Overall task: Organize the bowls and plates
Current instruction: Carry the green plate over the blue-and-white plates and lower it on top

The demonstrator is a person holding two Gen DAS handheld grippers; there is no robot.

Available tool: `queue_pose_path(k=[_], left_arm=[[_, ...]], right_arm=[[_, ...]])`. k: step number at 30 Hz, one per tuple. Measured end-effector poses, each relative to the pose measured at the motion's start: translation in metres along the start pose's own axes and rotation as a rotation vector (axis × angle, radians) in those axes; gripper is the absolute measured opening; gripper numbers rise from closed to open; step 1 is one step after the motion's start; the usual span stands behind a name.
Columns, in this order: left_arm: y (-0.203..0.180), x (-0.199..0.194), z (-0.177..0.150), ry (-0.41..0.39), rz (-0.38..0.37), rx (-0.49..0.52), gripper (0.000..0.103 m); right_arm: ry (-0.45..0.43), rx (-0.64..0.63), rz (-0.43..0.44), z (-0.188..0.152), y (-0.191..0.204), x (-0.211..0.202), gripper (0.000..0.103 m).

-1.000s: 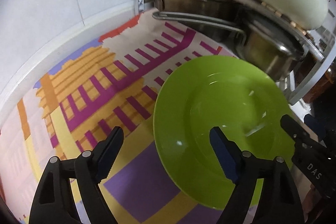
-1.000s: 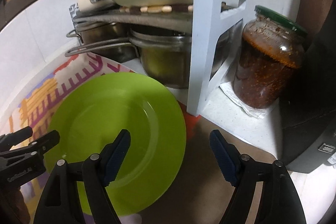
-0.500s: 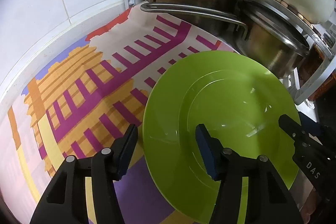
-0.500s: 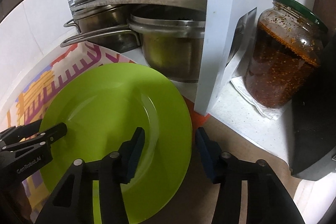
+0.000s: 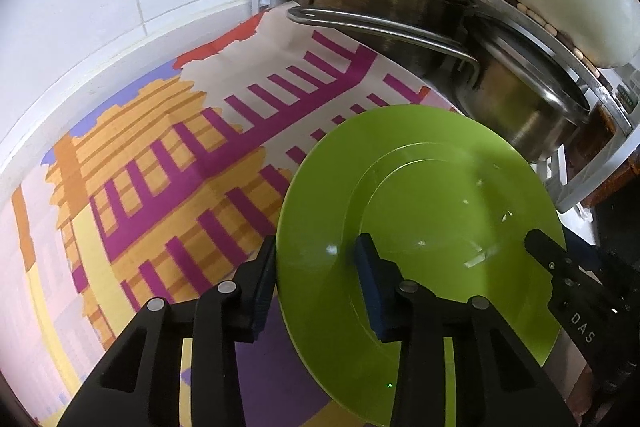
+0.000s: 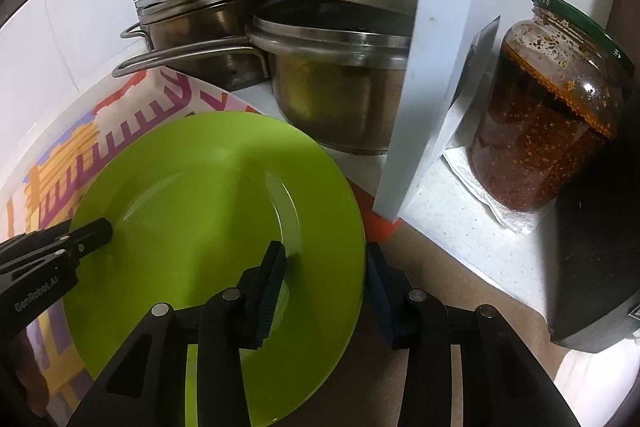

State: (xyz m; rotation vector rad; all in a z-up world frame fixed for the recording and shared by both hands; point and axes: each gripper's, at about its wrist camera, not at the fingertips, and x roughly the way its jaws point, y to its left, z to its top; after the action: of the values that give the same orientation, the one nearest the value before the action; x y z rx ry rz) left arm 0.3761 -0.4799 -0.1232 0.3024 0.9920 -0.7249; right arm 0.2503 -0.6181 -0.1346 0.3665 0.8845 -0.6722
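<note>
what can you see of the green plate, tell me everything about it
The green plate is round, glossy lime green, plastic-looking, with a wide flat rim around a shallow well, and empty. It sits over the patterned mat in front of the steel pots. The left gripper straddles its left rim and the right gripper its right rim, one finger inside each.

You faced a lime-green plate (image 5: 432, 187) on a mat (image 5: 160, 163) striped magenta, orange and lilac; the green-lidded jar (image 6: 552, 131) looked reddish-brown, perhaps speckled.
</note>
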Motion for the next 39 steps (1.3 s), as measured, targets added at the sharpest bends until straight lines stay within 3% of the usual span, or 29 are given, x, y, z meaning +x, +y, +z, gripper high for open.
queue_pose_path(k=[8,21,27,39], left_arm=[[0.017,-0.035,-0.015,-0.041,0.042,-0.029,0.038],[0.058,-0.120,-0.054,-0.115,0.106,-0.146,0.038],[0.075,-0.161,-0.084,-0.150,0.166,-0.217,0.038],[0.145,-0.225,-0.156,-0.185,0.283,-0.381,0.037]], right_arm=[[-0.016,-0.030,0.036,-0.003,0.016,-0.018,0.041],[-0.081,-0.122,0.111,-0.019,0.060,-0.089,0.041],[-0.100,-0.183,0.167,-0.030,0.084,-0.117,0.041],[-0.114,-0.333,0.301,-0.064,0.150,-0.161,0.041]])
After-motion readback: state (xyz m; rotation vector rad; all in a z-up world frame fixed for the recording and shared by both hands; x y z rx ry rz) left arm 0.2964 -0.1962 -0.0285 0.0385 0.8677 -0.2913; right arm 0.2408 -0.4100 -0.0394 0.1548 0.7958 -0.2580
